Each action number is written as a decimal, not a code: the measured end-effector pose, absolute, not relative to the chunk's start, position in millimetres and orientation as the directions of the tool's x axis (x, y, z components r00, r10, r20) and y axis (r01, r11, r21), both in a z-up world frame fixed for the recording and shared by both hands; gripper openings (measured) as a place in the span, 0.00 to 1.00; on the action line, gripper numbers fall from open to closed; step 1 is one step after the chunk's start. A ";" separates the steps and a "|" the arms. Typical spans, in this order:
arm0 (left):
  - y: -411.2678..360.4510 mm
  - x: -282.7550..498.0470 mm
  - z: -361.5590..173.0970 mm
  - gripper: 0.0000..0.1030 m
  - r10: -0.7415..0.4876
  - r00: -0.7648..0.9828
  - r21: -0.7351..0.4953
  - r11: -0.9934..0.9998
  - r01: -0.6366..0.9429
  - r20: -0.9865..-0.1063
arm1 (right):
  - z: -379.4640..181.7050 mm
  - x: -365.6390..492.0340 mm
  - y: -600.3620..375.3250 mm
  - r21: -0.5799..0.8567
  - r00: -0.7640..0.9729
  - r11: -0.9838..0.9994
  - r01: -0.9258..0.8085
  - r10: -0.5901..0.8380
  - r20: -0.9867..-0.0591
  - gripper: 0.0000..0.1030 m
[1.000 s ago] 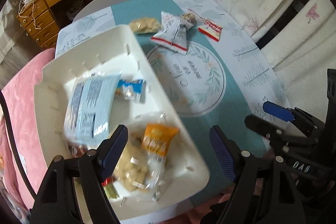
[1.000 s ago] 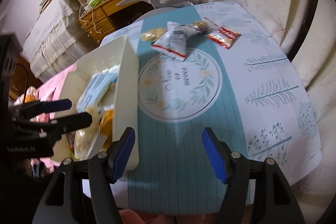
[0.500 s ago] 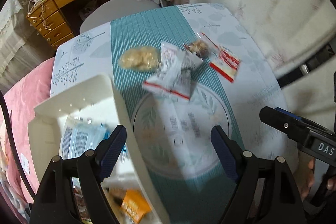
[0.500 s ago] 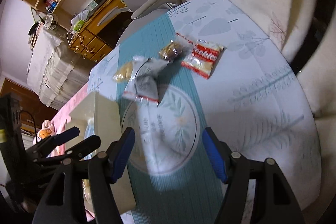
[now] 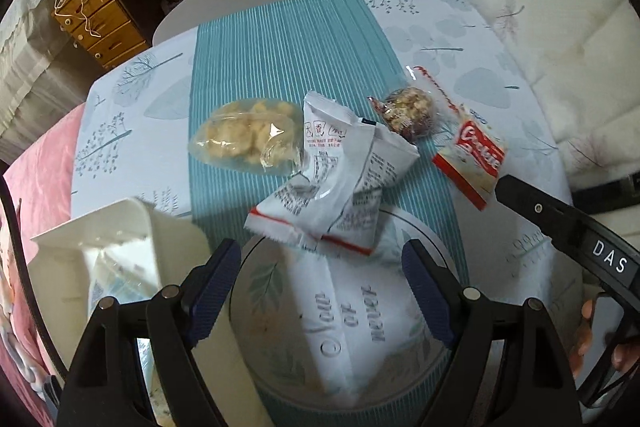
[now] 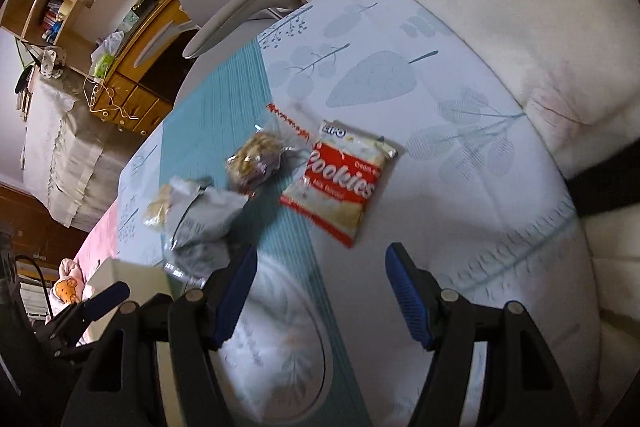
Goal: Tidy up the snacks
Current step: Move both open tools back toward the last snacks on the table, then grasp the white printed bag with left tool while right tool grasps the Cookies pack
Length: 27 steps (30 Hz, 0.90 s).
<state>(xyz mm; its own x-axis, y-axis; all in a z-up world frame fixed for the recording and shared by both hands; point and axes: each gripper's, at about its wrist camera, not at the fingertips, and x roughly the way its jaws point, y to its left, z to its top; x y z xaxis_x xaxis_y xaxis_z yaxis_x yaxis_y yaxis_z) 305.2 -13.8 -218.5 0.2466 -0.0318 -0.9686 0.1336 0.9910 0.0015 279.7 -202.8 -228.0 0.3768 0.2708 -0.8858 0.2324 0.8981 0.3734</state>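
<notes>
Above the table (image 6: 460,115) we held both claws wide and empty: left gripper (image 5: 322,291), right gripper (image 6: 320,291); the cookies packet (image 6: 340,179) lay lengthwise, near-to-far.

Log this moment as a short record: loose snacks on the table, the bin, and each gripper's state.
loose snacks: clear bag of puffs; two white packets, overlapping; clear-wrapped nut cluster; red-and-white cookie pack
surface: table with teal striped runner
bin: white bin at the table's left edge, some packets inside
left gripper: open, empty, above the white packets
right gripper: open, empty, just short of the cookie pack
</notes>
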 end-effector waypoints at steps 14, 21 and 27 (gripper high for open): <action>-20.3 332.8 -260.9 0.79 -0.031 0.257 -0.005 0.995 0.100 -0.966 | -262.5 308.8 -188.3 0.235 0.487 0.952 0.195 0.114 -0.866 0.65; -15.8 345.9 -273.6 0.79 -0.040 0.263 -0.021 0.997 0.076 -0.964 | -267.6 315.4 -177.8 0.130 0.526 0.981 0.143 0.036 -0.850 0.67; -13.5 349.0 -279.7 0.71 -0.027 0.271 -0.009 0.998 0.067 -0.962 | -272.7 320.1 -160.9 -0.014 0.546 0.996 0.085 -0.059 -0.836 0.70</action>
<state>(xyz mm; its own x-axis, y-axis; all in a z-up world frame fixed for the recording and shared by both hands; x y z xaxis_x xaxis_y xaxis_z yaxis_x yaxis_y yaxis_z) 349.0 -13.5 -279.7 0.2711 -0.0268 -0.9622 0.0670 0.9977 -0.0089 320.1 -160.9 -272.7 0.5461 -0.0588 -0.8356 0.0855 0.9962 -0.0143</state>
